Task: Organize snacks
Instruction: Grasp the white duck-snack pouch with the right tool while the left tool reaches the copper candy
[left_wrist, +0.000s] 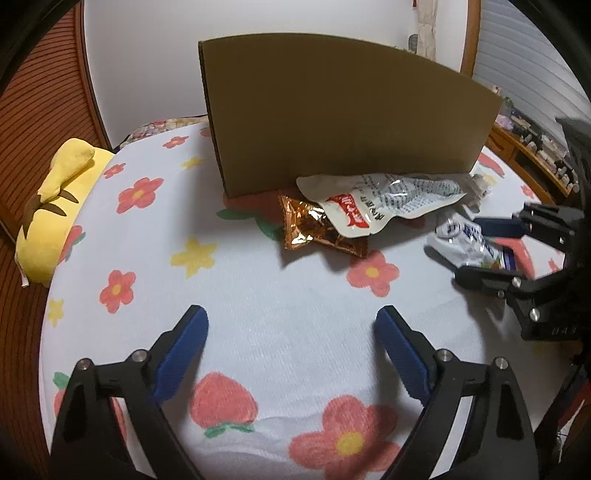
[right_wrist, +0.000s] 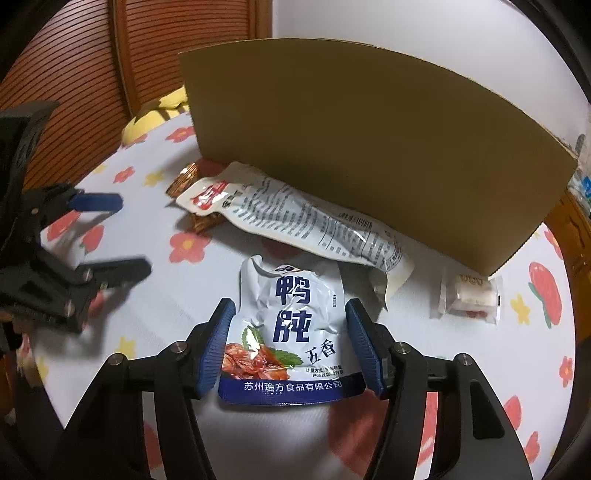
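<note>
Jaws of the left gripper (left_wrist: 291, 328) are standing wide apart with nothing between them, its blue pads (left_wrist: 183, 354) hanging over bare flowered bedspread (left_wrist: 258, 295) and pointing steeply down toward the middle of the bed. Jaws of the right gripper (right_wrist: 291, 343) are standing at a middling width on either side of a white-and-blue snack pouch (right_wrist: 291, 325); the pads are lying right at the pouch's edges, but whether they are pressing on it I cannot tell, and the pouch seems to be lying flat on the cloth. This gripper is also angling steeply downward, and in the left wrist view it is reaching in from the right edge (left_wrist: 491, 254). Beyond the pouch, a long white packet (right_wrist: 295, 218) is leaning along the foot of an upright cardboard box (right_wrist: 369, 147), partly covering a shiny orange-brown packet (left_wrist: 317, 229). A small clear-wrapped snack (right_wrist: 469, 295) is sitting at the box's right corner, its contents too blurred to read. The box's inside is being hidden by its near wall. A yellow plush toy (left_wrist: 55, 206) is lying at the bed's left edge, half cut off behind the box in the right wrist view. No hands are showing in either view.
</note>
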